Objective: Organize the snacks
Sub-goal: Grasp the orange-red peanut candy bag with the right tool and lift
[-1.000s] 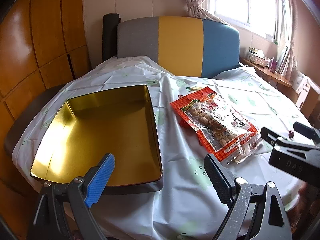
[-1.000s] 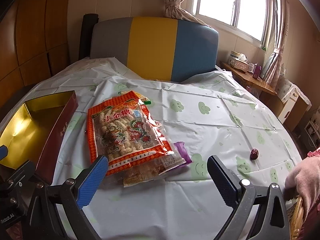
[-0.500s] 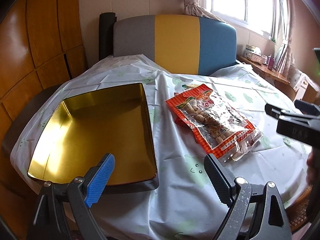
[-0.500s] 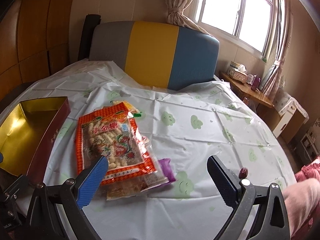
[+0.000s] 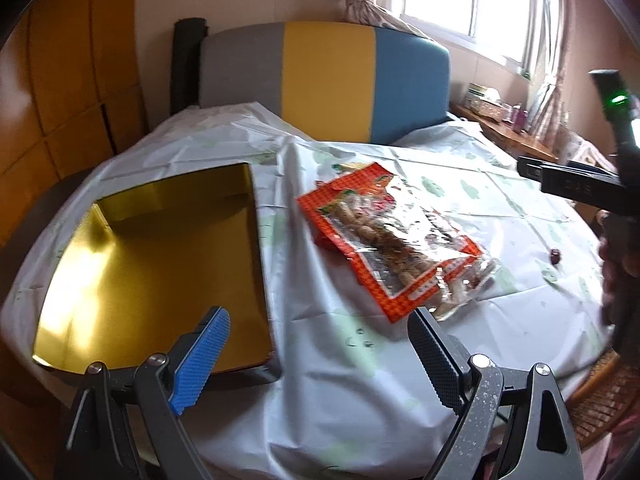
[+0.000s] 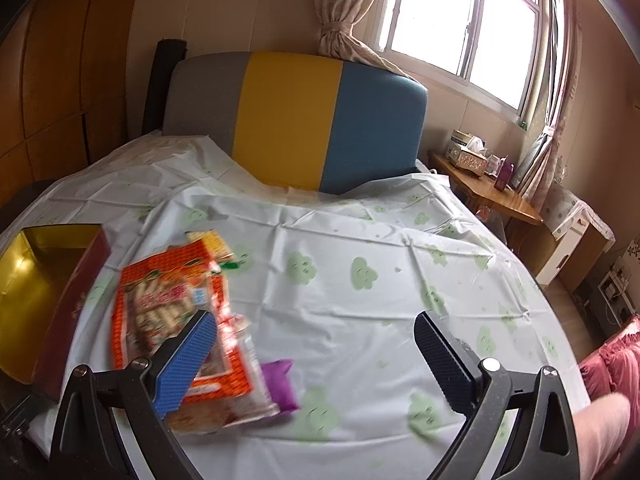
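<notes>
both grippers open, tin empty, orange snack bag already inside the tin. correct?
Not quite. The orange snack bag is not in the tin; it lies on the tablecloth beside it, as the left wrist view shows. Both the left gripper and right gripper are open, and the tin is empty.

A home dining corner by a window.

A round table (image 6: 360, 280) under a white cloth printed with green clouds stands before a padded bench back (image 6: 296, 120) in grey, yellow and blue. Tied-back curtains (image 6: 340, 12) frame the window (image 6: 460, 20); a wooden side shelf (image 6: 488, 188) carries a tissue box (image 6: 468, 152), beside wood-panelled walls (image 6: 60, 60).
</notes>
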The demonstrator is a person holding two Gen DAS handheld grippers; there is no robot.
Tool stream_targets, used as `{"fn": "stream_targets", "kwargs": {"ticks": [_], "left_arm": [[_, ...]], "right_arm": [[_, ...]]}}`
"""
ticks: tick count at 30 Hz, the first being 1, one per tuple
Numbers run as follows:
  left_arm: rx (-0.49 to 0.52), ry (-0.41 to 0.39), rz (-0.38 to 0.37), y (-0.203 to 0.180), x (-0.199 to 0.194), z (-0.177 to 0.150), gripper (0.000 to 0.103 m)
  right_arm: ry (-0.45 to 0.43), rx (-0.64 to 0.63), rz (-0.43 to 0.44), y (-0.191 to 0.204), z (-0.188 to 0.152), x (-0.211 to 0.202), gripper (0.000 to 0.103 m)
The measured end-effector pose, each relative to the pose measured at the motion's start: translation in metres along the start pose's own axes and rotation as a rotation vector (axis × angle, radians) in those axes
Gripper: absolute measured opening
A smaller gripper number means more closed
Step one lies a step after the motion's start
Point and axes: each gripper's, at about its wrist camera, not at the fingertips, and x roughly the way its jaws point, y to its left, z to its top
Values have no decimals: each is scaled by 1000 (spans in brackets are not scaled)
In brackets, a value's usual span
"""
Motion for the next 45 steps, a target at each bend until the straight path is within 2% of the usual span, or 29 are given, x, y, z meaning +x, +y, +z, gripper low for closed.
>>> {"fn": "stream_targets", "kwargs": {"ticks": [5, 7, 9, 14, 15, 17, 19, 21, 26, 31, 36, 38, 39, 41, 42, 43, 44, 45], "left_arm": [[6, 56, -104, -12, 11, 11, 74], [1, 85, -143, -17, 20, 17, 60], [-14, 127, -179, -21, 30, 22, 53], [-44, 198, -210, -35, 61, 34, 52], [-52, 206, -215, -36, 66, 34, 53], [-72, 237, -214, -41, 81, 38, 60], [-83, 244, -200, -43, 90, 39, 79], [-93, 239, -171, -46, 101, 40, 81], [-136, 245, -153, -47, 125, 41, 86], [-200, 216, -157, -39, 136, 41, 92], [-261, 211, -185, -37, 145, 43, 92], [-247, 199, -190, -40, 145, 45, 86], [-251, 191, -196, -39, 145, 46, 78], [-264, 193, -214, -36, 146, 49, 68], [-271, 179, -211, -33, 142, 50, 54], [-267, 171, -216, -31, 139, 52, 43], [-259, 166, -215, -29, 136, 53, 37], [-252, 158, -215, -28, 133, 56, 23]], "right_arm": [[12, 16, 2, -27, 3, 27, 101], [26, 39, -2, -37, -1, 37, 101], [41, 65, 3, -43, -5, 43, 101], [53, 106, 28, -48, -5, 48, 101], [56, 105, 33, -48, -5, 48, 101], [58, 101, 47, -46, -6, 49, 101], [56, 88, 51, -44, -6, 48, 101], [57, 84, 64, -42, -5, 49, 101], [88, 94, 94, -43, -6, 56, 101], [115, 106, 111, -45, -6, 61, 101], [158, 97, 119, -42, -9, 70, 101], [199, 101, 142, -40, -12, 77, 100], [213, 105, 165, -39, -13, 79, 99], [242, 97, 201, -34, -15, 84, 99], [257, 86, 210, -31, -17, 87, 97], [269, 73, 218, -28, -18, 88, 96], [278, 58, 227, -25, -20, 89, 95], [286, 43, 232, -21, -21, 90, 92]]}}
